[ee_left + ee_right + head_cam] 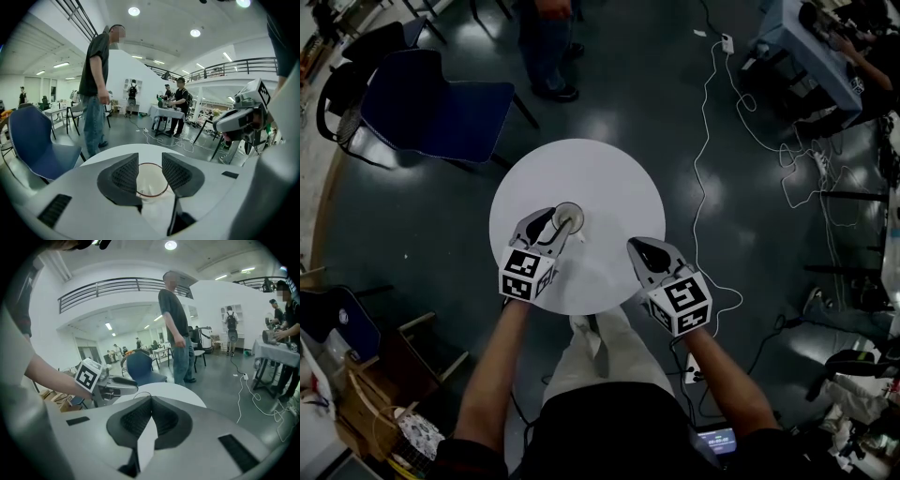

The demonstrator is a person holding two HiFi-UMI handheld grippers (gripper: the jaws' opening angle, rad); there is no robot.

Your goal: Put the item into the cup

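Am holding right claw (637,247) pinched together, gripping nothing, over near edge of round white worktop (600,173). Left claw (557,223) is gaping wide, pads (125,174) flanking clear cup (569,214), not pressing it. Cup is standing upright on worktop. Beyond, blue chair (431,103) is sitting empty and person (548,47) is standing.

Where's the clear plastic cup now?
In the head view, the clear plastic cup stands left of centre on the round white table, at the left gripper.
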